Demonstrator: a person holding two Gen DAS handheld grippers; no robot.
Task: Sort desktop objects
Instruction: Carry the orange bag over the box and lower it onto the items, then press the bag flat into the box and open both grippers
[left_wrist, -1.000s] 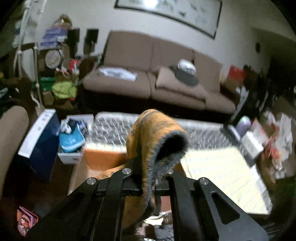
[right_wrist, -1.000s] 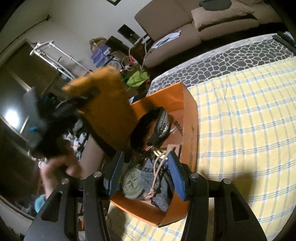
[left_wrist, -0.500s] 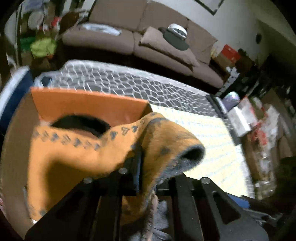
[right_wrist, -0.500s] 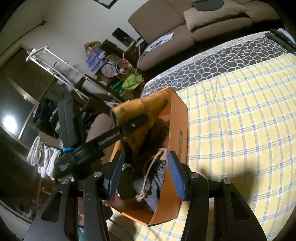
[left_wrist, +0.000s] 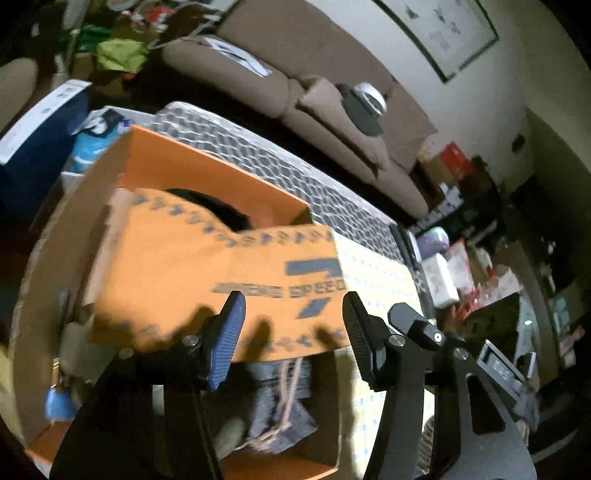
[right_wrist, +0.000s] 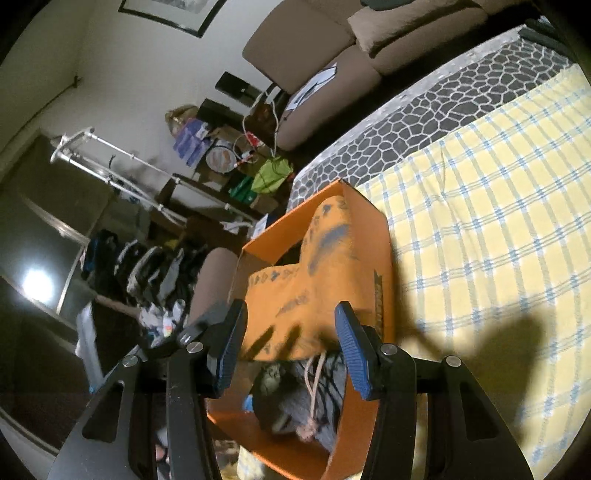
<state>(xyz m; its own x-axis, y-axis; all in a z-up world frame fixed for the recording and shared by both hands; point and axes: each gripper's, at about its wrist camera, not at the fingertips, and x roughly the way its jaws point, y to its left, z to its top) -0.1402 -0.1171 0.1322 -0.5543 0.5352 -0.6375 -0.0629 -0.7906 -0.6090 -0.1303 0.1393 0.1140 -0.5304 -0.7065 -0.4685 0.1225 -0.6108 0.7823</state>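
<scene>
Orange cloth (left_wrist: 207, 280) lay across orange box (left_wrist: 207, 177); left gripper (left_wrist: 291, 336) jaws just opened, empty; right gripper (right_wrist: 288, 347) agape, empty. Best withdraw straight, avoiding snags.

Orange cloth (right_wrist: 317, 280) w/ dark blue motifs in orange box (right_wrist: 384, 258); yellow-blue plaid sheet (right_wrist: 498, 221), grey-white cobble-print cover (right_wrist: 443, 107).

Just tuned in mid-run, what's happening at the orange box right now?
The person is sorting things into the orange box on the yellow checked cloth. The left gripper has just been opening its jaws, and nothing is between them: the orange patterned cloth now lies draped across the box's contents. The right gripper hangs open over the same box, holding nothing. Underneath sit a grey pouch with a cord and something black.
</scene>
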